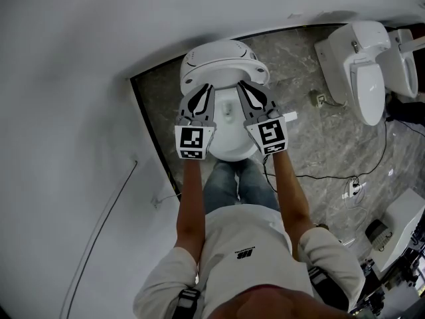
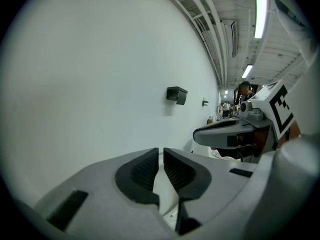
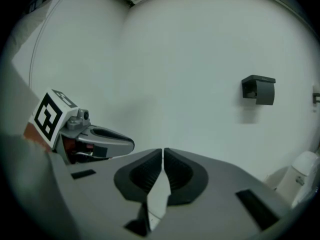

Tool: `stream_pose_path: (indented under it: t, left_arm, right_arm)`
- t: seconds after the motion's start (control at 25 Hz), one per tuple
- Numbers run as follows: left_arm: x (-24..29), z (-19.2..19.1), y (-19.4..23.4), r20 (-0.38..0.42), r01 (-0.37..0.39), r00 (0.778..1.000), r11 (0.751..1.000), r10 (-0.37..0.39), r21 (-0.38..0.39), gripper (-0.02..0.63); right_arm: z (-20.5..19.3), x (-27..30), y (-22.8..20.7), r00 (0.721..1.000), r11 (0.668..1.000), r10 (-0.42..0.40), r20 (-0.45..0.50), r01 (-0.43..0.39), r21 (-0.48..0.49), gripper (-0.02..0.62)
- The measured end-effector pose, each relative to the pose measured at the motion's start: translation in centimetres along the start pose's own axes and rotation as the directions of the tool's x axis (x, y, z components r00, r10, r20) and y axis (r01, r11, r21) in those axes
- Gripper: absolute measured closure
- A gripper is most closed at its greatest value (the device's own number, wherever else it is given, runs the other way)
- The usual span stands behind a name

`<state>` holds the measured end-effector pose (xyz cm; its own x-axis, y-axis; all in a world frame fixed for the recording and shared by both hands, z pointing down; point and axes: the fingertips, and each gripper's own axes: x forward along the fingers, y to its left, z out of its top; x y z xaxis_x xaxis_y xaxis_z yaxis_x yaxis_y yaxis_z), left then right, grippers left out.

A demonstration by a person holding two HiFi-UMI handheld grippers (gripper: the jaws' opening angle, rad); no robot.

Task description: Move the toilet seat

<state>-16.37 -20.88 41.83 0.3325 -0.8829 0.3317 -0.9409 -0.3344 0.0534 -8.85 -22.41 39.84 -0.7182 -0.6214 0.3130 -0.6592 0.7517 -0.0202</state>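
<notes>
You're standing at the toilet point(image 1: 222, 68), holding both claws out over it side by side. The toilet seat point(image 1: 229, 153) is sitting on that toilet just ahead of your legs point(image 1: 236, 181), under and between the claws. From above I can't tell whether it's lying flat or tilting up. Your left claw point(image 2: 161, 156) is showing its pads point(image 2: 142, 171) drawn together, with only a thin slit between them and white showing through lower down. Your right claw point(image 3: 163, 156) is looking the same, closed tip to tip. Whether either is pinching the seat's edge isn't clear. Both are pointing toward the plain white wall point(image 3: 175, 59), where a black holder point(image 3: 259, 90) is hanging.
</notes>
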Motion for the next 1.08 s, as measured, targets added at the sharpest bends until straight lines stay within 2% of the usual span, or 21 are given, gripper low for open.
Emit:
stream_pose_path:
  t: [0.24,1.08]
  left_arm:
    - [-1.3,0.7,-1.9,0.023,0.010,1.000,0.999,-0.011,0.031,0.565]
    - [-5.1,2.8,-5.7,0.076,-0.014,0.997,0.998,0.009,0.056,0.566]
  right_arm:
    - [0.4,-1.7,0.9,1.000,1.000,0.023,0.015,-0.022,-0.014,0.565]
    - [1.7,-7.2,2.1,0.998,0.999,0.019,0.058,-0.017,-0.036,0.565]
